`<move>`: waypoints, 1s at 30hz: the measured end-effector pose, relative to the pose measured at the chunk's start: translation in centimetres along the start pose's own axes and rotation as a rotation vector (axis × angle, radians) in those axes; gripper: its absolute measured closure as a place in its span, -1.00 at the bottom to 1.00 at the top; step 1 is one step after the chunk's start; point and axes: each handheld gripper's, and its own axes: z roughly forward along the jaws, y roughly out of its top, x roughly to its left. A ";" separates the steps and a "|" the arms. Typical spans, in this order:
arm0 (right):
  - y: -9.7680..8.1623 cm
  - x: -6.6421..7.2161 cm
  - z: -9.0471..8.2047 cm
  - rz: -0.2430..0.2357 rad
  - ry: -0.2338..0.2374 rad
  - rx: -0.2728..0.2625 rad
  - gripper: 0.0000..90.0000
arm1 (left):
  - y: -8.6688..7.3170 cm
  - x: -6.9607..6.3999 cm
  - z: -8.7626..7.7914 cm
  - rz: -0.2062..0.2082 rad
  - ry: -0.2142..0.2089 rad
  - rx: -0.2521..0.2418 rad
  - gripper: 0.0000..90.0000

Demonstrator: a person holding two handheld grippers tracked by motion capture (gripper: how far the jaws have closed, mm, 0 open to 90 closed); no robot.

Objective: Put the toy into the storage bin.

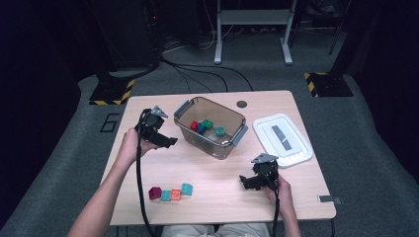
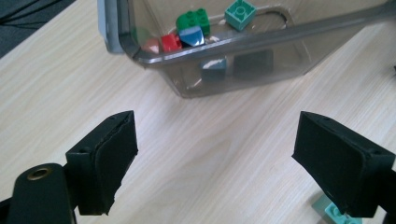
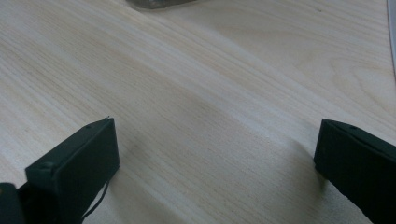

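Observation:
My left gripper (image 1: 167, 141) (image 2: 219, 140) hovers just left of the clear brown bin (image 1: 232, 132) (image 2: 261, 60), open with nothing between its jaws. In the bin lie a red brick (image 1: 194, 126) (image 2: 171, 42), a blue brick (image 2: 191, 35), a green brick (image 1: 208, 123) (image 2: 194, 19) and a teal brick (image 1: 220, 131) (image 2: 240, 13). My right gripper (image 1: 246, 181) (image 3: 217, 140) is low over the bare wood in front of the bin, open and empty. Near the front edge, a maroon brick (image 1: 155, 193), a teal brick (image 1: 166, 195), an orange brick (image 1: 176, 194) and a cyan brick (image 1: 187, 189) sit in a row.
The bin's white lid (image 1: 282, 139) lies flat to its right, near the right gripper. A small dark round cap (image 1: 241, 104) is set in the wooden table (image 1: 217, 173) at the back. A grey tag (image 1: 330, 199) lies at the front right corner.

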 end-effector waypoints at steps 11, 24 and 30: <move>0.0 0.0 0.0 0.004 -0.001 0.001 -1.00 | -4.2 -0.2 0.5 -0.048 -0.002 0.011 -0.71; 0.0 0.0 0.0 0.003 -0.001 0.000 -1.00 | -8.3 -1.1 1.9 -0.098 -0.026 0.046 -0.71; 0.0 0.0 0.0 0.002 -0.002 0.000 -1.00 | -10.1 -1.3 2.1 -0.107 -0.040 0.055 -0.72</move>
